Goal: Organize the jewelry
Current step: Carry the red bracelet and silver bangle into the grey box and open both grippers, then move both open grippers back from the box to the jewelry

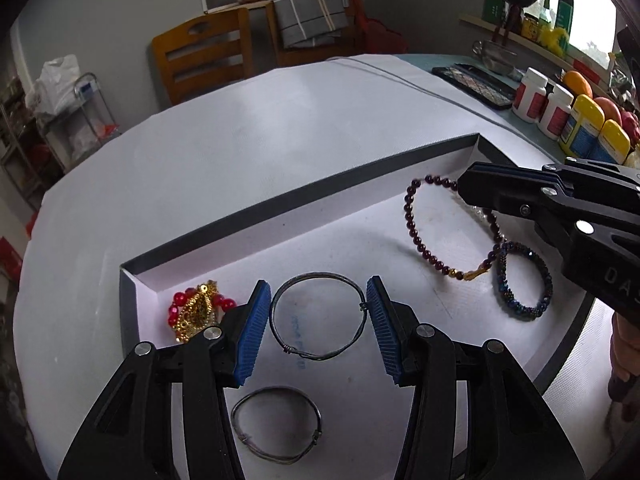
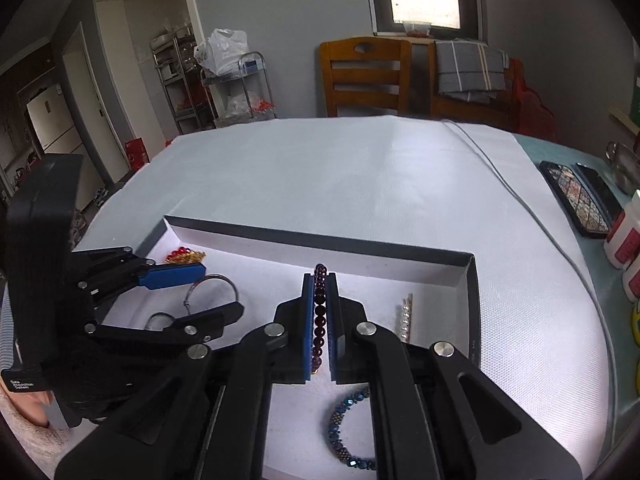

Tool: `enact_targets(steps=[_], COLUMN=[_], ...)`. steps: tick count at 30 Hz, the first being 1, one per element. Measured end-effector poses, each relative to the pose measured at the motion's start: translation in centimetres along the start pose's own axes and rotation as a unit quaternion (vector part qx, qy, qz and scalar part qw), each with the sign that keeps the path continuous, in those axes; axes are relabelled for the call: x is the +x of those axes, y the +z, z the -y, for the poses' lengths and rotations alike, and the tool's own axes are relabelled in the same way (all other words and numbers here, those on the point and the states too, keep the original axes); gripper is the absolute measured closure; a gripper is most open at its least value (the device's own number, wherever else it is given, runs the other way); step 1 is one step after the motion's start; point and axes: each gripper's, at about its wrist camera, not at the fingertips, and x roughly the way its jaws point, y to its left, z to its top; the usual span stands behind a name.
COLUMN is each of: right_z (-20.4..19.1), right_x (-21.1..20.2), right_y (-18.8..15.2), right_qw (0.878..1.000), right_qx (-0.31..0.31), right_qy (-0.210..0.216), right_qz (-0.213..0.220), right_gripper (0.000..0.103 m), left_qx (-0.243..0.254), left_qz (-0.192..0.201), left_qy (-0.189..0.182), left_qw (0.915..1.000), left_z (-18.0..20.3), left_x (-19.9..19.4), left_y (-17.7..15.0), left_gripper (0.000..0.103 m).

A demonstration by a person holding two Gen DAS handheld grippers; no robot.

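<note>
Left wrist view: the left tool (image 1: pixel 318 330) hangs with its blue pads apart, straddling a wire bangle (image 1: pixel 318 316) that lies flat in the tray (image 1: pixel 280 204); likely lined up to close on it. A second wire bangle (image 1: pixel 277 424) lies nearer the camera, a red-and-gold piece (image 1: pixel 198 312) sits in the tray's left corner, and a blue beaded bracelet (image 1: pixel 524 282) lies to the right. The right tool (image 1: pixel 466 190) grips the garnet bracelet (image 1: pixel 416 232) at its far edge.

Right wrist view: the right tool (image 2: pixel 320 320) is clamped on the garnet bracelet (image 2: pixel 319 312), held edge-on between the pads, probably to shift it. A pearl clip (image 2: pixel 405 318) lies just right. The tray rests on a white cloth over the table (image 2: pixel 360 176); chairs and a window stand behind.
</note>
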Motion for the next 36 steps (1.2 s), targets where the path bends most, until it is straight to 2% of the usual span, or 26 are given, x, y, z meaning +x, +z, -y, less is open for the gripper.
enact_targets(steps=[6, 10, 19, 21, 25, 27, 28, 31, 33, 36], right_z=[1.3, 1.4, 1.4, 1.5, 1.5, 1.5, 1.5, 1.6, 1.7, 1.9], right_x=[1.3, 2.3, 2.1, 1.8, 1.3, 1.0, 0.7, -0.1, -0.6, -1.2], right_y=[-0.6, -0.9, -1.0, -1.0, -1.0, -0.9, -0.9, -0.7, -0.7, -0.5], right_qw=[0.999, 0.998, 0.998, 0.998, 0.998, 0.998, 0.998, 0.999, 0.999, 0.998], right_qx=[0.012, 0.010, 0.010, 0.012, 0.010, 0.012, 0.014, 0.018, 0.023, 0.028], right_qy=[-0.036, -0.046, -0.054, -0.052, -0.053, -0.054, -0.051, -0.047, -0.047, -0.050], right_qz=[-0.029, -0.044, -0.041, -0.038, -0.031, -0.023, -0.018, -0.008, 0.002, 0.011], right_gripper=[0.098, 0.097, 0.095, 0.083, 0.079, 0.063, 0.058, 0.055, 0.044, 0.041], left_qx=[-0.008, -0.004, -0.012, -0.012, -0.010, -0.011, -0.010, -0.008, -0.014, -0.022], left_qz=[0.003, -0.005, -0.009, -0.004, 0.002, 0.008, 0.013, 0.026, 0.042, 0.066], left_qy=[-0.012, -0.004, -0.022, -0.022, -0.018, -0.015, -0.012, -0.003, -0.005, 0.012], left_qw=[0.9999, 1.0000, 0.9996, 0.9997, 0.9998, 0.9998, 0.9998, 0.9996, 0.9990, 0.9975], left_z=[-0.4, -0.2, -0.6, -0.5, -0.3, -0.3, -0.3, -0.3, -0.7, -1.1], left_x=[0.1, 0.3, 0.3, 0.1, -0.1, -0.4, -0.5, -1.5, -2.9, -5.1], left_y=[-0.1, 0.0, -0.1, -0.1, -0.1, -0.1, -0.1, 0.0, 0.2, 0.4], left_gripper=[0.051, 0.051, 0.047, 0.041, 0.039, 0.034, 0.032, 0.030, 0.029, 0.026])
